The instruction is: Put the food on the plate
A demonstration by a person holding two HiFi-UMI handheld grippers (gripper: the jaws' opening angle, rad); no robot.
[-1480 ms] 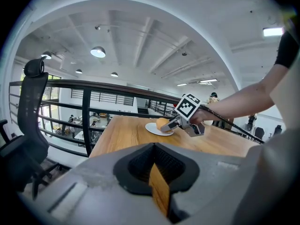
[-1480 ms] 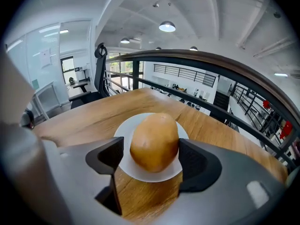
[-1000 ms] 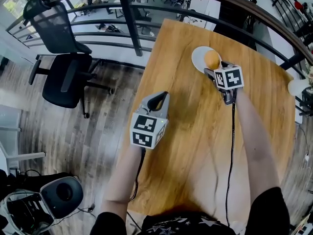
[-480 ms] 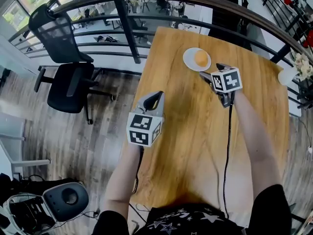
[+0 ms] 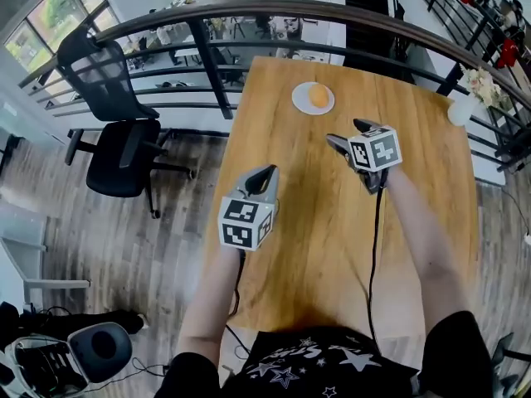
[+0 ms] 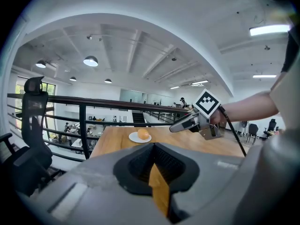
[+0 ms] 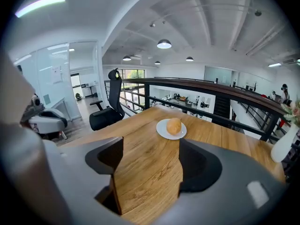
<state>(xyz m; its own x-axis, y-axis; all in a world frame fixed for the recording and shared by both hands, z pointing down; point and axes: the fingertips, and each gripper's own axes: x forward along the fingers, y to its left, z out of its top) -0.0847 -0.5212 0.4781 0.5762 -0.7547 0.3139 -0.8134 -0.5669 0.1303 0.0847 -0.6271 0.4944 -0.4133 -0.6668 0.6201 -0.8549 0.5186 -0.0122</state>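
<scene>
A round orange piece of food (image 5: pixel 319 95) lies on a small white plate (image 5: pixel 303 104) near the far edge of the wooden table (image 5: pixel 315 247). My right gripper (image 5: pixel 345 134) hovers open a short way on the near side of the plate, with nothing between its fingers. In the right gripper view the food (image 7: pixel 174 125) and plate (image 7: pixel 162 131) sit ahead of the spread right gripper (image 7: pixel 147 172). My left gripper (image 5: pixel 262 176) is shut and empty, over the table's left part. The left gripper view shows the plate (image 6: pixel 134 138), the food (image 6: pixel 143 134) and the right gripper (image 6: pixel 183 122) beyond the left gripper (image 6: pixel 155 168).
A white vase (image 5: pixel 460 108) with flowers stands at the table's far right corner. A dark metal railing (image 5: pixel 207 52) runs right behind the table. A black office chair (image 5: pixel 116 131) stands on the floor to the left.
My right gripper has drawn back from the plate toward me, still open. The food stays on the plate. The left gripper has hardly moved.
</scene>
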